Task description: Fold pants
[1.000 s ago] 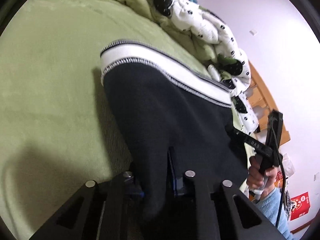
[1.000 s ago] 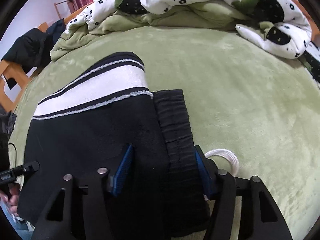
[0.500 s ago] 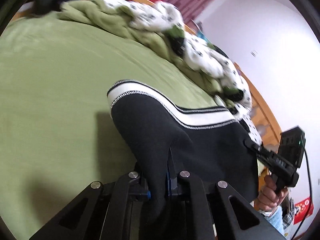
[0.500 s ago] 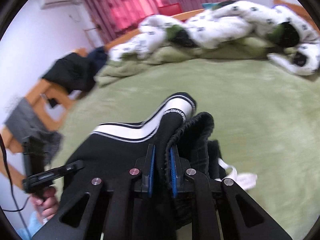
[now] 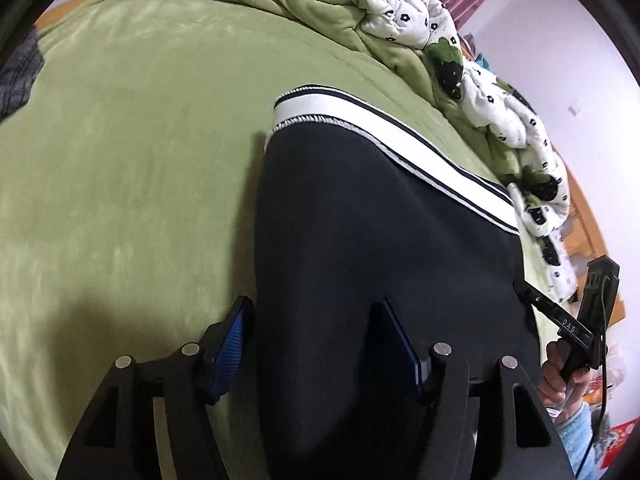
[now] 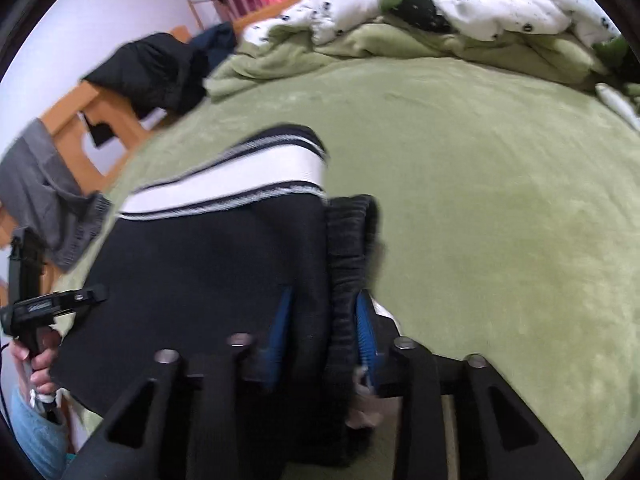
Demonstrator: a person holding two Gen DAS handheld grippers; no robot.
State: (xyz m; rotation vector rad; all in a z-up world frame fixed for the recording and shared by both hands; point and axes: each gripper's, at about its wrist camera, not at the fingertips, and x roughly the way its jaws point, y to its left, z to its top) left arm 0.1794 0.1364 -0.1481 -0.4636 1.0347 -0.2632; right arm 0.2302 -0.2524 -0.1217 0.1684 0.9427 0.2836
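Grippers letting go of folded pants

Pants [image 5: 360, 260] lie folded on the green blanket [image 5: 120, 160], cloth between both sets of pads. Left gripper [image 5: 316, 344] and right gripper [image 6: 322, 320], clamped half a second ago, are opening (fold apparently laid down).

Both wrist cameras look steeply down at close range, sharing the pants [image 5: 360, 260] on the bed [image 6: 480, 200].

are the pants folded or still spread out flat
Folded. The pants lie doubled on the green blanket: the white-striped cuff sits beside the ribbed waistband, ends brought together.
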